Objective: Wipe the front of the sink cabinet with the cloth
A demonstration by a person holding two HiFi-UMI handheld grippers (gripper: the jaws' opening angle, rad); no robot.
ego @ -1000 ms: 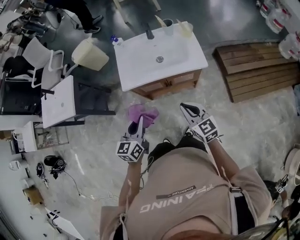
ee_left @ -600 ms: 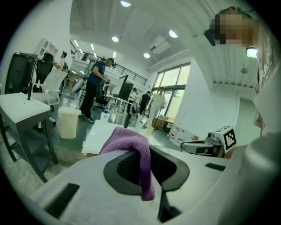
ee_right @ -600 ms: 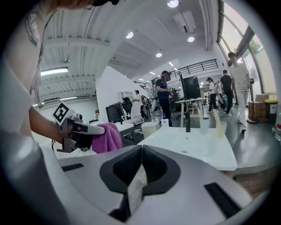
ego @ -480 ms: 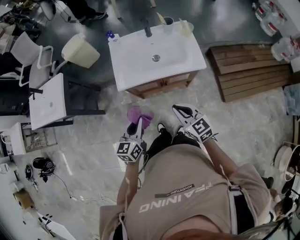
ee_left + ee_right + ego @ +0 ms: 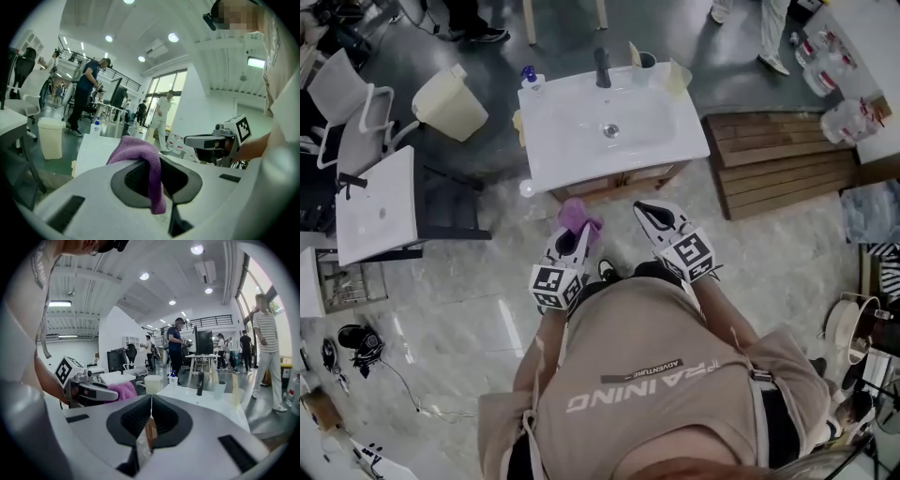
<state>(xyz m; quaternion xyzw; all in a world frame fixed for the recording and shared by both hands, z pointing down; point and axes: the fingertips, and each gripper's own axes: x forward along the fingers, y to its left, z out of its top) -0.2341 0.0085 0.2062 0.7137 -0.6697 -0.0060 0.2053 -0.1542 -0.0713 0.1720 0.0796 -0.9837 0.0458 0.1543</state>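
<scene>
The fingers of the left gripper (image 5: 157,174) were pinched on the purple cloth (image 5: 140,151). The cloth bunched above the fingertips and hung in 1 fold down between them. The fingers of the right gripper (image 5: 151,404) were pressed together, with nothing held between them.

In the head view both grippers had closed on the sink cabinet (image 5: 581,141) since 0.5 s before. The gap of floor (image 5: 469,281) between cloth and cabinet had nearly gone. The left gripper (image 5: 573,236) held the cloth (image 5: 578,217) out ahead of its fingers, just below the cabinet's wooden front and towards its left half. Whether the cloth touched the wood could not be told. The right gripper (image 5: 646,209) hung beside it, near the front's right half and apart from the cloth.

On the cabinet's far edge stood a soap bottle (image 5: 531,79), the tap (image 5: 602,67) and a cup (image 5: 643,65). A pale bin (image 5: 450,103) lay to its left and a wooden pallet (image 5: 778,159) to its right.
</scene>
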